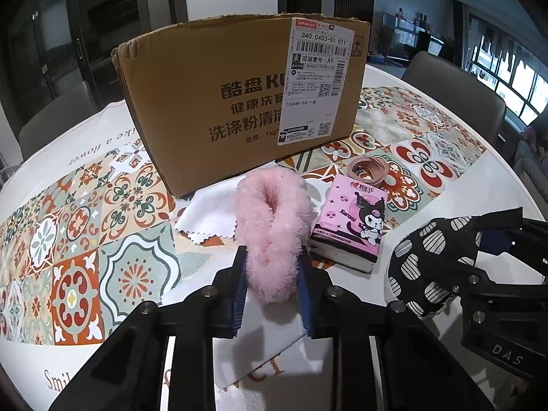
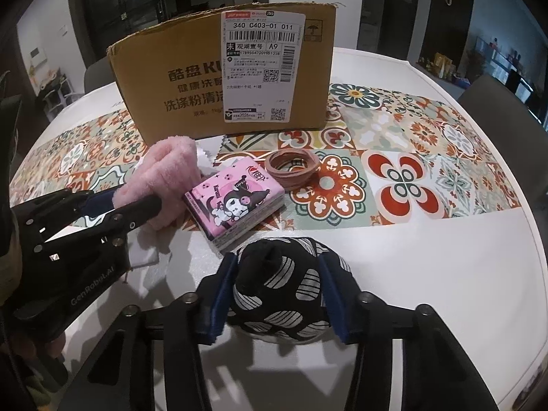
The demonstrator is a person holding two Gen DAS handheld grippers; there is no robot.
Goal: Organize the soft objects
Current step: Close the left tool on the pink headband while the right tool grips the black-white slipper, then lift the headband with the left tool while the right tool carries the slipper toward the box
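Pink scrunchie (image 1: 274,236) lengthwise toward box (image 1: 219,102) (squeezed, L gripper (image 1: 272,284))

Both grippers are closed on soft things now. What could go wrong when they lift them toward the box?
1. The left gripper pinches only the near end of the pink fluffy band; the rest may sag and brush the tissue pack beside it.
2. The white cloth lies under the band and might drag along.
3. The cardboard box has a tall front wall; the black patterned cloth in the right gripper may catch its rim.
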